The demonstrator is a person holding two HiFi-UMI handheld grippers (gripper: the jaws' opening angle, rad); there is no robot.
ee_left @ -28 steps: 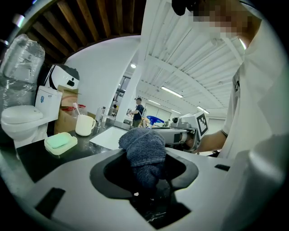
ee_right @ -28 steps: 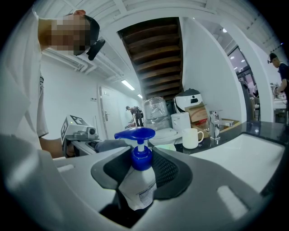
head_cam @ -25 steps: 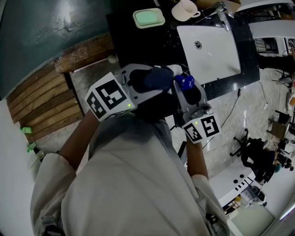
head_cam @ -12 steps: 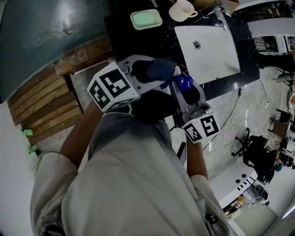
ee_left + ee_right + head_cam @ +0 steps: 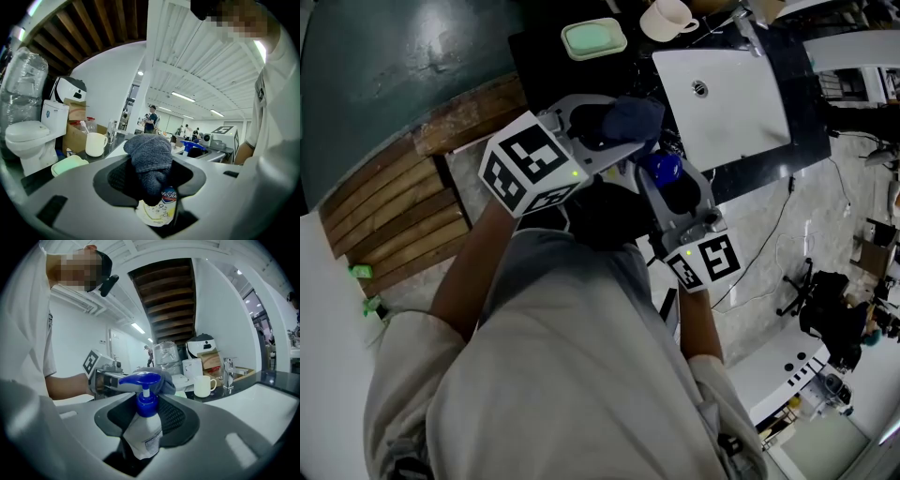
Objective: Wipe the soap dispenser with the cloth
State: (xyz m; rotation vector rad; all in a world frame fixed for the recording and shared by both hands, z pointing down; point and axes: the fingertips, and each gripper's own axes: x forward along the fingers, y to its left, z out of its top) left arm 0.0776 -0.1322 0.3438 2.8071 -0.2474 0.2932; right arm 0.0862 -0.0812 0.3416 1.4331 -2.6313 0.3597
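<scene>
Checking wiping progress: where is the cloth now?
In the head view, the cloth sits in the left claw, at the pump of the soap dispenser held by the right claw.

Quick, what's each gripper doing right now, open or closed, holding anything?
Left gripper: closed on the cloth.
Right gripper: closed on the soap dispenser.

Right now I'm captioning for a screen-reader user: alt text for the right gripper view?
The right gripper clamps a white soap dispenser with a blue pump; the left gripper holds a dark cloth just behind the pump. A mug and faucet stand beyond.
</scene>
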